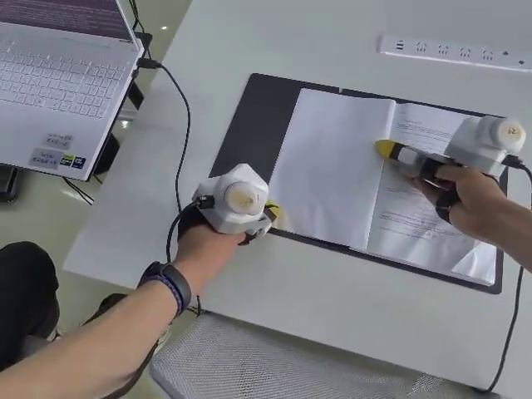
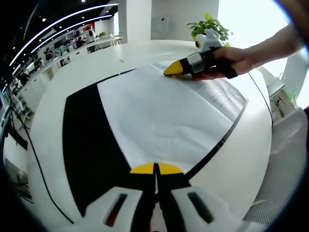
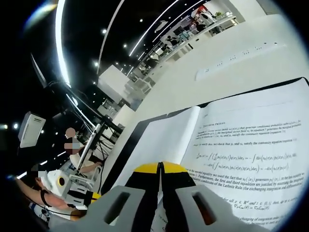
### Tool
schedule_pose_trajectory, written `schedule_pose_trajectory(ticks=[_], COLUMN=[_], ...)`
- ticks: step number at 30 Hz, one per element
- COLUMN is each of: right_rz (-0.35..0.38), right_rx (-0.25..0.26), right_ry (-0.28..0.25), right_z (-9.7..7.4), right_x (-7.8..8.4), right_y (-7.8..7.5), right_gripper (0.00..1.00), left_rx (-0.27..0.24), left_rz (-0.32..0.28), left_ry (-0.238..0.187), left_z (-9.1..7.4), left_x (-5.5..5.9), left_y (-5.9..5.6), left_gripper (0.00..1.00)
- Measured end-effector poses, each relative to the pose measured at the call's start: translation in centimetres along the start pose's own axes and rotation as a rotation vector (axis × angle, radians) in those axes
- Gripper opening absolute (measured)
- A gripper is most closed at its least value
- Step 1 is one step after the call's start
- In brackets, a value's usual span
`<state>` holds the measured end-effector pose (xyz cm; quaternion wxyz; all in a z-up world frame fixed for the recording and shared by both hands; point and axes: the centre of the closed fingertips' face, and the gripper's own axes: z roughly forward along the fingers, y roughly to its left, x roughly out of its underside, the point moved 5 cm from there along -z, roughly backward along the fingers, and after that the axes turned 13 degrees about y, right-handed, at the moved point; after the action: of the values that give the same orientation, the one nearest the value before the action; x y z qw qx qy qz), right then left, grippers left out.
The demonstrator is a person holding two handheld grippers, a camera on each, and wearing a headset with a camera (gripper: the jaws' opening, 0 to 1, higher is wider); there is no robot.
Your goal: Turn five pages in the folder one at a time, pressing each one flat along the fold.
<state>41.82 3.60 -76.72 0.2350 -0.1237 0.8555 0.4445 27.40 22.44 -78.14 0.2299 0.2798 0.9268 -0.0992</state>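
White desk (image 1: 316, 41), folder (image 1: 256, 116) open, right hand-held gripper (image 1: 385, 150) closed on fold, left hand-held gripper (image 1: 271, 214) closed at edge

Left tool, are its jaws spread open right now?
No, in the left gripper view the left tool has its two yellow tips closed together with no gap.

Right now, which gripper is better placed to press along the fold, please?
Right, probably: the right gripper rests shut beside the fold, while the left gripper sits at the folder edge.
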Motion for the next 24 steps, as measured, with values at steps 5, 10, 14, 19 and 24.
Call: schedule_pose_trajectory(ticks=[5, 10, 14, 19, 24], right_rz=[-0.001, 0.028, 0.077, 0.126, 0.167], right_rx=[-0.005, 0.011, 0.010, 0.019, 0.027], right_ry=[-0.014, -0.051, -0.089, -0.148, -0.199], right_z=[0.4, 0.8, 1.2, 1.6, 2.0], right_x=[-0.7, -1.6, -2.4, -3.6, -5.0], right_y=[-0.6, -1.0, -1.9, -2.5, -3.6], right_gripper=[0.00, 0.00, 0.00, 0.00, 0.00], left_rx=[-0.008, 0.001, -0.003, 0.005, 0.003], left_rz=[0.006, 0.002, 0.009, 0.005, 0.006], left_ry=[-0.008, -0.011, -0.011, -0.010, -0.008], left_z=[0.1, 0.1, 0.1, -0.2, -0.9], left_x=[0.1, 0.1, 0.1, 0.0, -0.2], left_y=[0.0, 0.1, 0.1, -0.1, -0.6], left_gripper=[0.00, 0.00, 0.00, 0.00, 0.00])
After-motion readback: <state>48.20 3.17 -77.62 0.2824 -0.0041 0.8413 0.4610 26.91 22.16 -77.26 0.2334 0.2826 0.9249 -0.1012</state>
